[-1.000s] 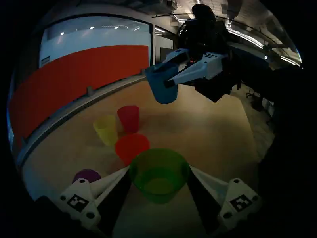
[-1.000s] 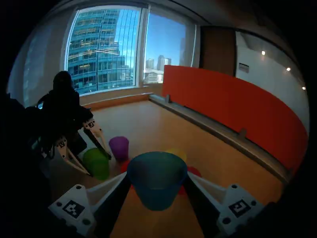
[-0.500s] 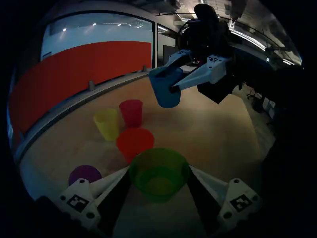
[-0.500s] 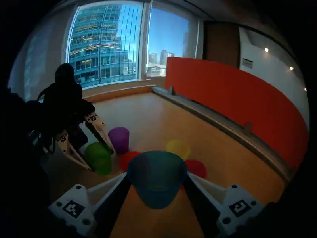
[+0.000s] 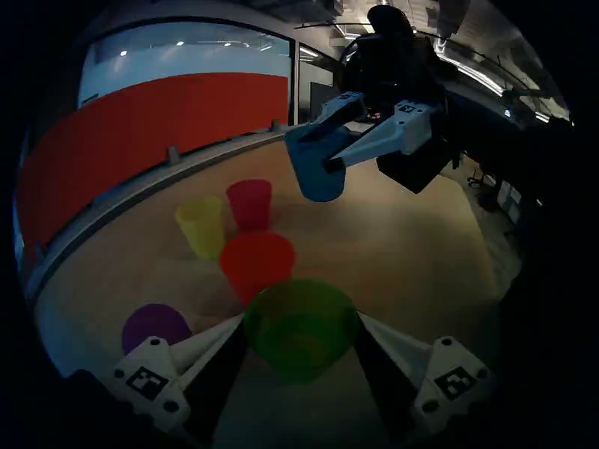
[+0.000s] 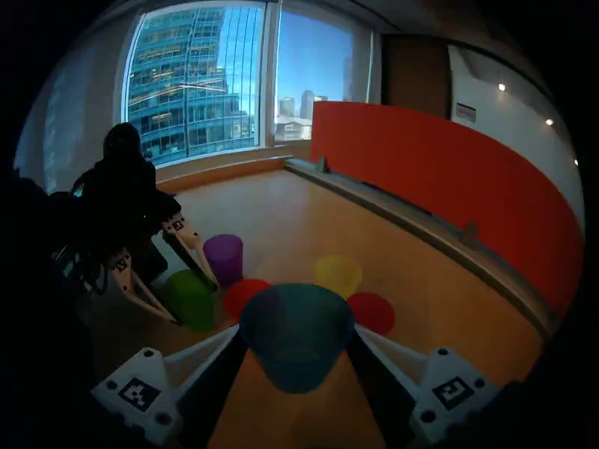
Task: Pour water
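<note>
Left hand-held gripper [image 5: 300, 320]: clenched on the green cup [image 5: 301, 350], both fingers against its sides.
Right hand-held gripper [image 6: 296, 329]: grasping the blue cup [image 6: 296, 355].
Blue cup: held slightly tilted above the worktop [image 5: 404, 239], far from the green cup.
On the worktop: purple cup [image 5: 153, 326], red cup [image 5: 256, 262], yellow cup [image 5: 201, 224] and crimson cup [image 5: 249, 202], upright between the two held cups.

A long red partition panel [image 6: 449, 179] runs along one edge of a light brown wooden surface [image 6: 299, 217]. At the panel's foot lies a grey rail [image 6: 419, 224] with small upright brackets. Above the panel, a white wall [image 6: 517, 112] carries small round lights. Beyond the panel's far end stands a brown wooden panel [image 6: 408, 75], then a tall window [image 6: 195, 90] showing glass towers and blue sky. Facing away from that window, the room is dim, with strip lights [image 5: 479, 75] overhead.
</note>
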{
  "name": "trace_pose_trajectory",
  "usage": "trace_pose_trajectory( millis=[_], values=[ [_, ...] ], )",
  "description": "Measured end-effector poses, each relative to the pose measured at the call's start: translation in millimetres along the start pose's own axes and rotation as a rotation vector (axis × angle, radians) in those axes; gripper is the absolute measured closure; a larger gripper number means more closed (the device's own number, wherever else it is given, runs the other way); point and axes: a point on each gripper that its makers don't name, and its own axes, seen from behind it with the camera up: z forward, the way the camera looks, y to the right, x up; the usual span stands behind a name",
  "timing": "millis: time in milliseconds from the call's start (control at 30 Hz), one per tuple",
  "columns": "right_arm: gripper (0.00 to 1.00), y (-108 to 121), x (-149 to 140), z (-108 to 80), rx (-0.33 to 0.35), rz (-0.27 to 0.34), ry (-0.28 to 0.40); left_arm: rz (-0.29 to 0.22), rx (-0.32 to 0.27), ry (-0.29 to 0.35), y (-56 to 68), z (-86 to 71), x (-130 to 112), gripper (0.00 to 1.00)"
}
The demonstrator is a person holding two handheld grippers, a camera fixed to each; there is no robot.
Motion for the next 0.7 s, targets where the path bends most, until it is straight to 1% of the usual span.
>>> trace_pose_trajectory(
  millis=[200, 700],
  values=[
    [0.10, 1.0, -3.3, 1.8, -0.005, 0.004, -0.008, 0.004, 0.007, -0.003, -1.7, 2.0, -4.9, 0.12],
    [0.10, 3.1, -9.7, 6.3, -0.012, -0.002, -0.023, -0.013, -0.008, -0.004, -2.2, 6.6, -13.8, 0.12]
  ],
)
